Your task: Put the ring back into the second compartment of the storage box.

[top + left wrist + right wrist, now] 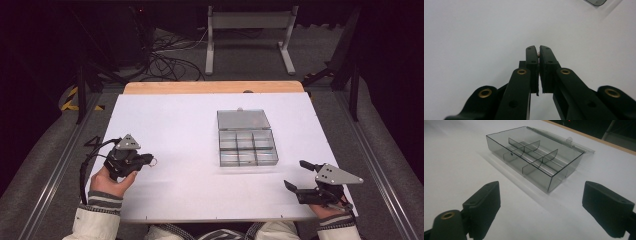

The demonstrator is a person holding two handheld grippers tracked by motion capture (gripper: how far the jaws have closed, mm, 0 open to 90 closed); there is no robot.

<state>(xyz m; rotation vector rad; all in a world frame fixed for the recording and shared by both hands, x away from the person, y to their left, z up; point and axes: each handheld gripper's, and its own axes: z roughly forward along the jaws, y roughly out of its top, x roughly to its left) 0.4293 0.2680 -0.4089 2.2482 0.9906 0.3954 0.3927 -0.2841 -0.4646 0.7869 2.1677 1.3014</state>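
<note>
Okay, left tongs sit near the left edge of the bench, held in the person's left hand, pointing toward the middle. Jaws closed tight; in the left gripper view the two black pads meet with something tiny and reddish pinched at the tips, too small to identify. In the high view a small ring-like bit shows at those tips, cannot tell what it is.

Right tongs near the front right corner of the bench, in the right hand, jaws spread wide, nothing between them. Grey three-cornered plate on top of each tool.

Clear compartment box lies right of the bench's centre, well apart from both tongs. Lid flipped open flat toward the far edge, hinged along the box's far side. Dividers split the tray into several compartments; in the right gripper view the box looks smoky transparent and the visible compartments look empty. Right tongs' pads frame it from the near side, not touching.

White sheet covers the bench, wooden strip showing along the far edge.
</note>
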